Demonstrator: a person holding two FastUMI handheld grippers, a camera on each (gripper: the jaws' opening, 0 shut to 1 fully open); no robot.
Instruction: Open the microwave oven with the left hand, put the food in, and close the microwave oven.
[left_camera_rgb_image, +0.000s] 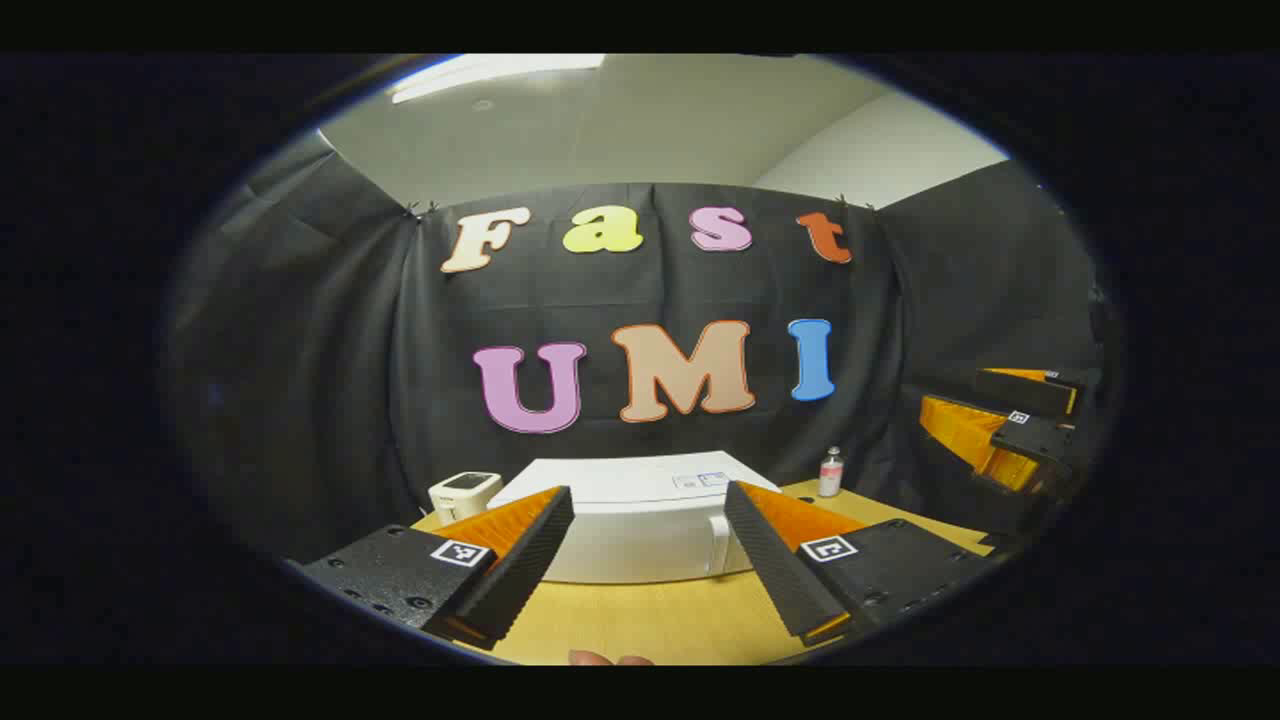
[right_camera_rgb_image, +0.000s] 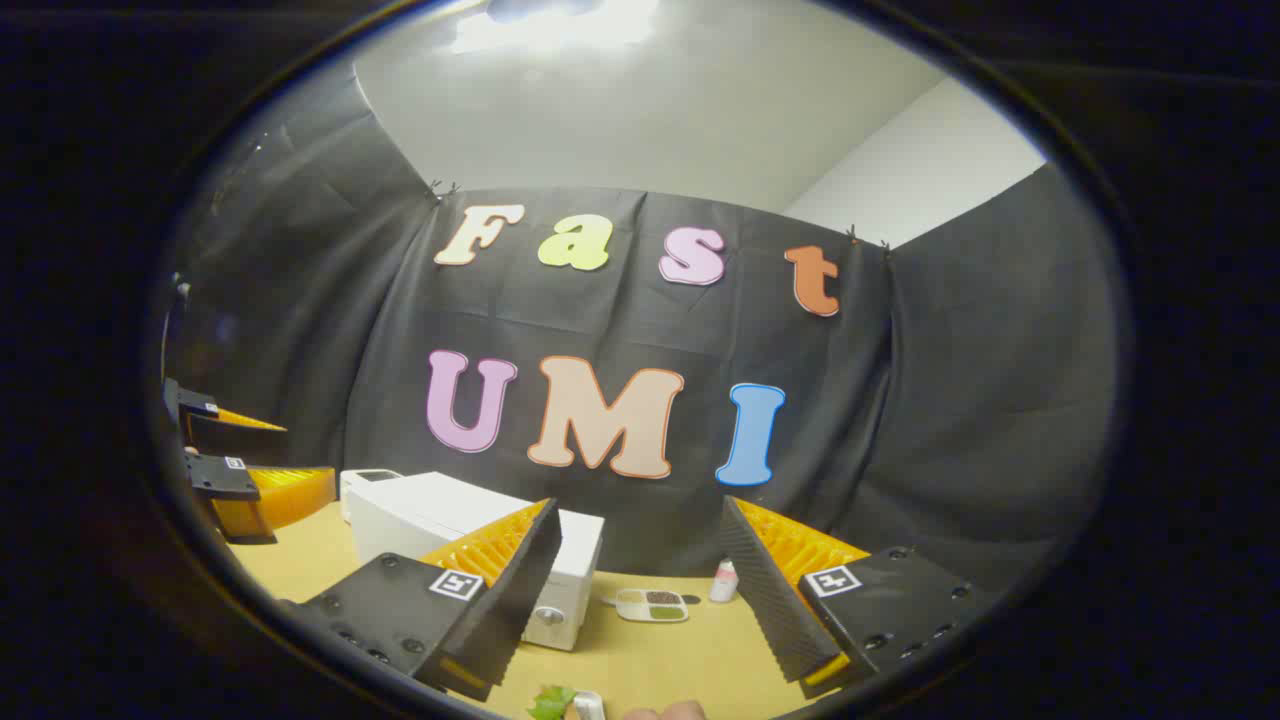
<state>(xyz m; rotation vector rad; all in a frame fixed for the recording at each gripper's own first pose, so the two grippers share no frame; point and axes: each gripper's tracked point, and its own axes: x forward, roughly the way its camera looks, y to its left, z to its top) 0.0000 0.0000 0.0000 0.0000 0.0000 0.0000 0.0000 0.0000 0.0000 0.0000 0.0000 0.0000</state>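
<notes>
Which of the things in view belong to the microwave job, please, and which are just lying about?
For the job: microwave, its door handle, food tray, left gripper, right gripper.

Lying about: small bottle, white device beside the microwave, leafy bit at the table's near edge.

The left gripper view looks level across the table (left_camera_rgb_image: 660, 620) straight at the front of the microwave (left_camera_rgb_image: 640, 525), which sits close ahead, framed between this camera's own two fingers. The right gripper (left_camera_rgb_image: 1015, 425) stands to the right of the microwave. The right gripper view looks from farther right, facing the microwave (right_camera_rgb_image: 460, 530) at an angle, so its corner shows (a little farther off here). The left gripper (right_camera_rgb_image: 235, 470) stands left of the microwave. Both views share the microwave, the table (right_camera_rgb_image: 660, 650), a small bottle (left_camera_rgb_image: 831, 472) (right_camera_rgb_image: 724, 582) right of the microwave, and the black cloth wall behind it.
</notes>
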